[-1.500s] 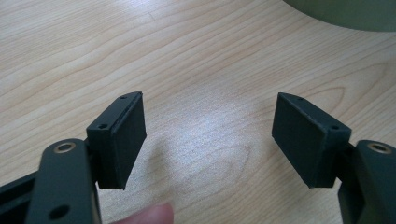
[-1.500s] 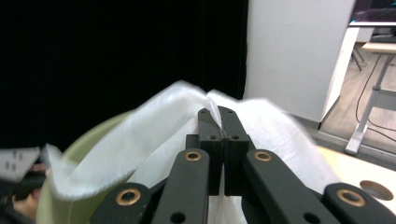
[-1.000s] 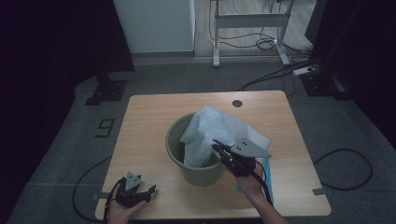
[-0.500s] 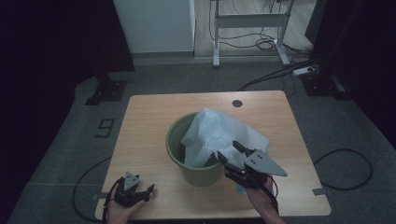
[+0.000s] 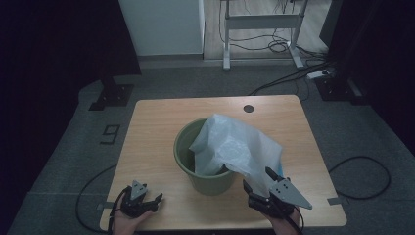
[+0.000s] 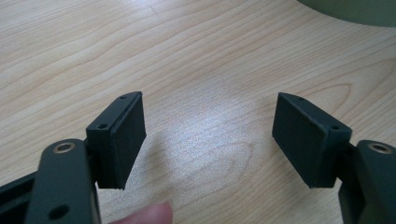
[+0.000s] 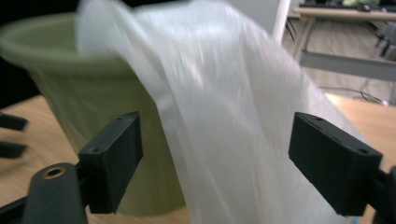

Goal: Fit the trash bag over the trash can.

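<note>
Hovering low over the near right part of the desk (image 5: 156,122), the right claw (image 5: 262,183) has its jaws spread wide; they have just been opening, and nothing is pinched between them, though in the right gripper view the white plastic bag (image 7: 224,116) hangs right in front of the gap, its pads (image 7: 116,158) standing clear of the film on either side. That bag (image 5: 235,147) is draped over the right rim of the green bucket (image 5: 188,147), part of it down inside and the rest spilling over the outer wall toward the right claw, its lower edge close to the jaw tips. The bucket stands upright near the middle of the desk. At the near left corner the left claw (image 5: 147,198) rests low by the desk edge, well apart from the bucket; its jaws are spread too, with only bare wood grain between them in the left gripper view, and a fingertip (image 6: 144,214) shows at the bottom.
</note>
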A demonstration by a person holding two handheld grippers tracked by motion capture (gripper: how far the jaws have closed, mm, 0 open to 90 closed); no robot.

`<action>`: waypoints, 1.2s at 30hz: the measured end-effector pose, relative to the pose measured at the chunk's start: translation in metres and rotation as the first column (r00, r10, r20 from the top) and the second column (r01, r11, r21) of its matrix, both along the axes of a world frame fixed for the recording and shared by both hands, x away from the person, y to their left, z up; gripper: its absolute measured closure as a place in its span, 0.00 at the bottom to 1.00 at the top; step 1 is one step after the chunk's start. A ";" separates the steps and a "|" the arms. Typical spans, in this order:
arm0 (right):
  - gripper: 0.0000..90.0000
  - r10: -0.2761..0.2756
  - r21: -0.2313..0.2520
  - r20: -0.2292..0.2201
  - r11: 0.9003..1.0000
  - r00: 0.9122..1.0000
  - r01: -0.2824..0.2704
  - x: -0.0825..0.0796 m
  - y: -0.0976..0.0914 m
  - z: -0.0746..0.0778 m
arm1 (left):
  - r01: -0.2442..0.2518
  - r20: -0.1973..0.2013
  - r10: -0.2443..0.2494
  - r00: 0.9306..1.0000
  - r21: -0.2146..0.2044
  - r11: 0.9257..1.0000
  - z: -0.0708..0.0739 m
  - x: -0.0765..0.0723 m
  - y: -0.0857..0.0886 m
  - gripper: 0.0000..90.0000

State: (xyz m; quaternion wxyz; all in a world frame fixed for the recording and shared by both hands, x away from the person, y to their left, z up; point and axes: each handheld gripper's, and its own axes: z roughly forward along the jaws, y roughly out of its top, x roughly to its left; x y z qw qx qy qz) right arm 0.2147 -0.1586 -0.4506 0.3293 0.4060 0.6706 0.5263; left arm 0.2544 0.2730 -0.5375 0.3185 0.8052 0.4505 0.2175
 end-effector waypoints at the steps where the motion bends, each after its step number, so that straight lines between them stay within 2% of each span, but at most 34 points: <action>1: 0.17 -0.029 -0.026 -0.008 0.999 1.000 0.028 0.002 0.003 -0.009 | 0.002 -0.001 -0.002 1.000 0.001 1.000 0.000 0.000 0.000 0.28; 4: 0.16 -0.042 -0.048 -0.023 0.998 0.999 0.041 0.006 0.008 -0.017 | 0.002 -0.001 -0.002 1.000 0.002 1.000 0.000 0.000 -0.001 0.28; 6: 0.18 -0.084 -0.080 -0.029 0.993 0.996 0.082 0.012 0.013 -0.026 | 0.001 -0.001 -0.001 1.000 0.002 1.000 0.000 0.000 0.000 0.28; 7: 0.22 -0.114 -0.090 -0.047 0.990 0.992 0.109 0.016 0.015 -0.032 | 0.000 0.000 0.000 1.000 0.001 1.000 0.000 0.000 0.000 0.28; 8: 0.22 -0.114 -0.090 -0.047 0.990 0.992 0.109 0.016 0.015 -0.032 | -0.001 0.000 0.001 1.000 -0.002 1.000 0.000 0.000 0.001 0.28; 9: 0.27 -0.137 -0.101 -0.051 0.986 0.989 0.132 0.018 0.016 -0.034 | -0.001 0.000 0.001 1.000 -0.002 1.000 0.000 0.000 0.001 0.28; 10: 0.42 -0.144 -0.110 -0.050 0.984 0.988 0.138 0.022 0.015 -0.039 | -0.005 0.002 0.005 1.000 -0.004 1.000 0.000 0.000 0.002 0.28; 11: 0.42 -0.144 -0.110 -0.050 0.984 0.988 0.138 0.022 0.015 -0.039 | -0.005 0.002 0.005 1.000 -0.004 1.000 0.000 0.000 0.002 0.28; 12: 0.51 -0.136 -0.114 -0.046 0.985 0.990 0.130 0.024 0.014 -0.041 | -0.005 0.001 0.005 1.000 -0.005 1.000 0.000 0.000 0.003 0.28; 14: 0.67 -0.147 -0.139 -0.024 0.980 0.989 0.143 0.026 0.013 -0.044 | -0.006 0.003 0.006 1.000 -0.004 1.000 0.000 0.000 0.003 0.28; 18: 0.86 -0.158 -0.121 -0.001 0.980 0.987 0.157 0.028 0.004 -0.042 | -0.011 0.007 0.011 1.000 -0.007 1.000 0.002 0.000 0.004 0.28; 19: 0.89 -0.161 -0.116 0.008 0.980 0.987 0.161 0.028 0.002 -0.040 | -0.011 0.008 0.011 1.000 -0.007 1.000 0.002 -0.001 0.004 0.28; 20: 0.91 -0.167 -0.107 0.022 0.980 0.986 0.169 0.028 -0.001 -0.038 | -0.011 0.009 0.011 1.000 -0.007 1.000 0.002 -0.001 0.004 0.28; 23: 0.95 -0.206 -0.051 0.094 0.976 0.974 0.211 0.026 -0.016 -0.020 | -0.020 0.016 0.020 1.000 -0.017 1.000 0.005 -0.002 0.003 0.28; 24: 0.95 -0.206 -0.051 0.094 0.976 0.974 0.211 0.026 -0.016 -0.020 | -0.020 0.016 0.020 1.000 -0.017 1.000 0.005 -0.002 0.003 0.28; 27: 0.96 -0.216 -0.004 0.145 0.976 0.966 0.219 0.027 -0.025 0.001 | -0.037 0.031 0.039 0.999 -0.051 0.998 0.011 -0.003 0.002 0.28; 28: 0.97 -0.215 0.015 0.180 0.976 0.960 0.216 0.029 -0.027 0.016 | -0.041 0.038 0.043 0.998 -0.059 0.997 0.013 -0.003 0.002 0.28; 30: 0.97 -0.212 0.032 0.211 0.977 0.954 0.210 0.030 -0.027 0.031 | -0.052 0.057 0.057 0.997 -0.079 0.996 0.020 -0.005 0.002 0.28; 31: 0.97 -0.212 0.032 0.211 0.977 0.954 0.210 0.030 -0.027 0.031 | -0.052 0.057 0.057 0.997 -0.079 0.996 0.020 -0.005 0.002 0.28; 32: 0.97 -0.205 0.038 0.227 0.979 0.952 0.202 0.031 -0.026 0.038 | -0.056 0.063 0.061 0.996 -0.087 0.995 0.023 -0.006 0.002 0.28; 33: 0.97 -0.184 0.050 0.252 0.983 0.950 0.177 0.033 -0.023 0.053 | -0.059 0.071 0.066 0.995 -0.093 0.994 0.025 -0.007 0.002 0.28; 34: 0.97 -0.184 0.050 0.252 0.983 0.950 0.177 0.033 -0.023 0.053 | -0.061 0.077 0.069 0.995 -0.100 0.993 0.028 -0.008 0.002 0.28; 36: 0.97 -0.153 0.056 0.276 0.988 0.949 0.143 0.033 -0.016 0.066 | -0.064 0.085 0.073 0.994 -0.108 0.992 0.032 -0.009 0.003 0.28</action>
